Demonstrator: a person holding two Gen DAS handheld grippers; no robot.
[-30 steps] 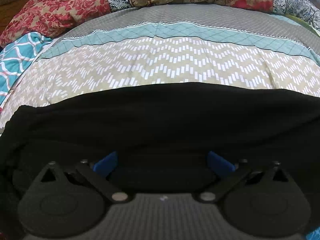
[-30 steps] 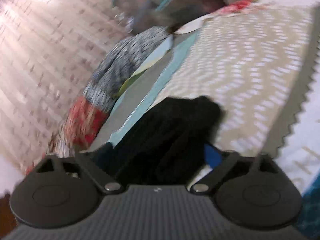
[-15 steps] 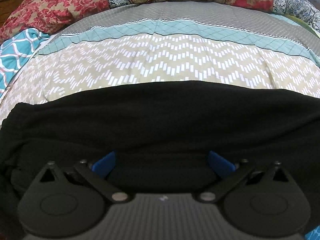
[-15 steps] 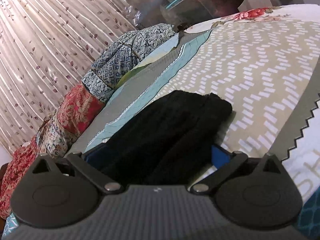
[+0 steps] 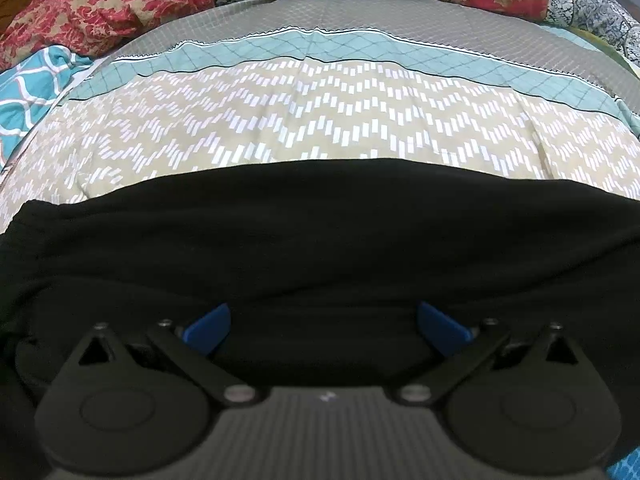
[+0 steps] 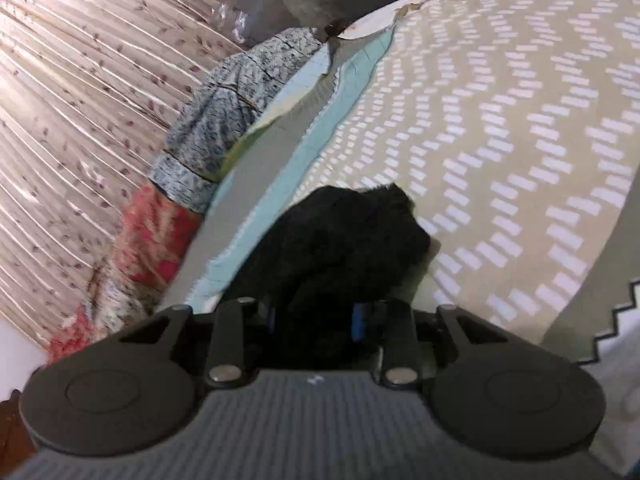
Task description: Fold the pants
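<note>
Clearly the pants (image 5: 320, 240) are soft, limp black cloth, light enough for one gripper to lift but sure to sag and bunch wherever they are not held. They lie on the patterned bedspread (image 5: 320, 120), running sideways in front of the left gripper (image 5: 322, 322) and ending in a rumpled end just ahead of the right gripper (image 6: 314, 318). An edge or end looks the best place to take hold, pinching all layers together so none slips loose.

The left gripper tilts steeply down over the cloth with its blue fingers (image 5: 208, 326) spread wide; dark fabric lies between and under them, not pinched. The right gripper points more nearly level along the bed, rolled to one side. Its jaws are closing, and its fingers (image 6: 358, 320) already squeeze a bunch of the black cloth between them, near the pants' end.
</note>
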